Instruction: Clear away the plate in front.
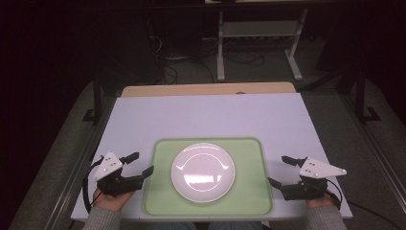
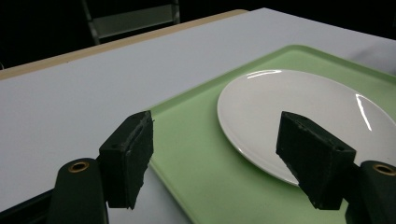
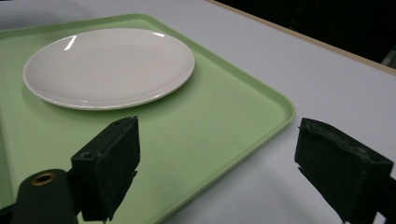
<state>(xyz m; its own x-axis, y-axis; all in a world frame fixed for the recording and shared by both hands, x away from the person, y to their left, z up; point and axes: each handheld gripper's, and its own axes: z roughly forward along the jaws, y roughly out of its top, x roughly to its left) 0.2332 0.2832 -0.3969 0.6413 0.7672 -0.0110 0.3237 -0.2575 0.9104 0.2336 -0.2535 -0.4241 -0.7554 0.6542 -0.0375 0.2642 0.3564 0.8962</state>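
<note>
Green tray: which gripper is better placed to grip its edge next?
Left, marginally. The left gripper has open jaws that already straddle the green tray rim. The right gripper, also open, sits just off the rim.

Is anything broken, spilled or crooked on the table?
No, nothing stands out. The white plate sits flat and whole in the middle of the green tray, and the tray lies square on the table. No spills.

Round white plate [image 1: 203, 172], empty, lying flat at the centre of a pale green tray [image 1: 249, 196]
</note>
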